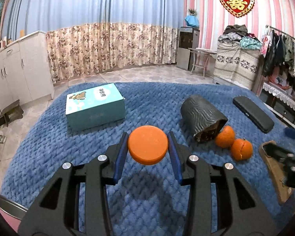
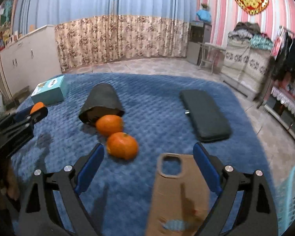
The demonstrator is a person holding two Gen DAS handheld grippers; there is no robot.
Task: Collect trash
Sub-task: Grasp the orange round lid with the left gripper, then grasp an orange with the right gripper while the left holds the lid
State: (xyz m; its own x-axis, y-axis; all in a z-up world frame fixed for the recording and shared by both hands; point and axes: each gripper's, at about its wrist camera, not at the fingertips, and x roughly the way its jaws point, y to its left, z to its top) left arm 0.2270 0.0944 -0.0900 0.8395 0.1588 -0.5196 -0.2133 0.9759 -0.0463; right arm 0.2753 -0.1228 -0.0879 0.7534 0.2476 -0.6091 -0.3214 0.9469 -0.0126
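My left gripper (image 1: 148, 139) is shut on a flat round orange lid (image 1: 148, 145), held a little above the blue blanket (image 1: 147, 102); its shadow falls on the blanket below. In the right wrist view the left gripper (image 2: 36, 111) shows at the left with the lid (image 2: 37, 107). My right gripper (image 2: 148, 149) is open and hangs over a brown phone case (image 2: 179, 192) that lies on the blanket between its fingers, with neither pad touching it. Two mandarins (image 2: 122, 145) (image 2: 109, 124) lie beside a tipped dark pot (image 2: 102, 102).
A teal cardboard box (image 1: 95, 106) sits at the blanket's far left and a long black case (image 2: 204, 116) at the right. A teal mesh basket (image 2: 291, 194) shows at the right edge. Tiled floor, cabinets and a clothes rack surround the blanket.
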